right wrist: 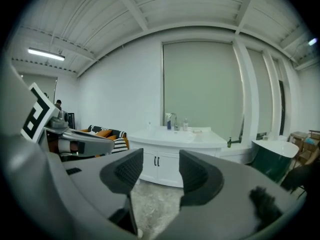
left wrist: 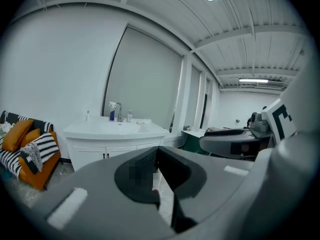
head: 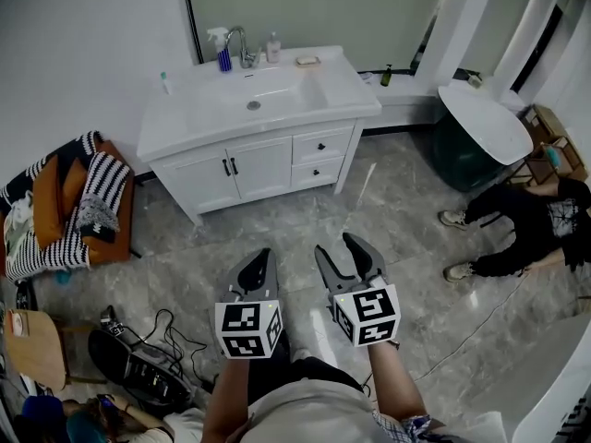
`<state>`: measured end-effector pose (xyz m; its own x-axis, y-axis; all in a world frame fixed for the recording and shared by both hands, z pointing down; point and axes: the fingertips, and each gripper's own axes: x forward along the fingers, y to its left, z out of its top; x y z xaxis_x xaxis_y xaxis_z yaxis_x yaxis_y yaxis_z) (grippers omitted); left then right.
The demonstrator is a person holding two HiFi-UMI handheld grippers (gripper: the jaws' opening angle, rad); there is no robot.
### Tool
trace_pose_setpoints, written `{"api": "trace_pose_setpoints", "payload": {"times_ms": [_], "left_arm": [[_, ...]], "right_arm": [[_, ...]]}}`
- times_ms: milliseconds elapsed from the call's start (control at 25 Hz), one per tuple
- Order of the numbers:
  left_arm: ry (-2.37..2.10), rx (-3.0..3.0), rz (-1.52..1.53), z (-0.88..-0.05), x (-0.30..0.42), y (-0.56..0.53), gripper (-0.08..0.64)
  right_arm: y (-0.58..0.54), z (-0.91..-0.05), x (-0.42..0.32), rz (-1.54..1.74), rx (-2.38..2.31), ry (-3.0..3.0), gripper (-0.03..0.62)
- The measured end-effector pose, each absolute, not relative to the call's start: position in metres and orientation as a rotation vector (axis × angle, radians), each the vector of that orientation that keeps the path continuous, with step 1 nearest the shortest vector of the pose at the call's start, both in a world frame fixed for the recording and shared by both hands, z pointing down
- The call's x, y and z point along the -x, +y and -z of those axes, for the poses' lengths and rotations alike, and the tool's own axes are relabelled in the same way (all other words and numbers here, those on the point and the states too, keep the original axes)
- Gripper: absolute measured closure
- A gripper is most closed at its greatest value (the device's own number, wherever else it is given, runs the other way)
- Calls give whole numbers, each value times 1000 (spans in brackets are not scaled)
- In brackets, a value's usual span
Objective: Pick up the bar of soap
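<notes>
The bar of soap (head: pixel 307 61) lies pale on a small dish at the back right of the white vanity top (head: pixel 342 86), right of the basin. It shows tiny and far off in the left gripper view (left wrist: pixel 141 122) and the right gripper view (right wrist: pixel 196 131). Both grippers hang over the grey floor, well short of the vanity. My left gripper (head: pixel 262 257) has its jaws pressed together (left wrist: pixel 156 151) with nothing between them. My right gripper (head: pixel 336 245) stands open and empty, its jaws apart (right wrist: pixel 161 170).
On the vanity stand a blue spray bottle (head: pixel 221 52), a faucet (head: pixel 242 46) and a small bottle (head: pixel 273 46). An orange chair with striped cushions (head: pixel 74 201) is at left, a green tub with a white top (head: pixel 480 123) at right. A person (head: pixel 526 220) lies on the floor; cables (head: pixel 157 340) lie near left.
</notes>
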<state>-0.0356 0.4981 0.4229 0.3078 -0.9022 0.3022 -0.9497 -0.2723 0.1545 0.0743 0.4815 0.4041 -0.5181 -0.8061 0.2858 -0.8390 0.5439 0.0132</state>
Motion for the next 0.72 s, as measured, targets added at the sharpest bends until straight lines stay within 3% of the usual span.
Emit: {"api": "trace_pose_setpoints", "payload": {"times_ms": [720], "left_arm": [[-1598,-2293,-280,-429,80,385,551]], "right_arm": [[374,-404,-28,-202,-1409,-2466,376]]}}
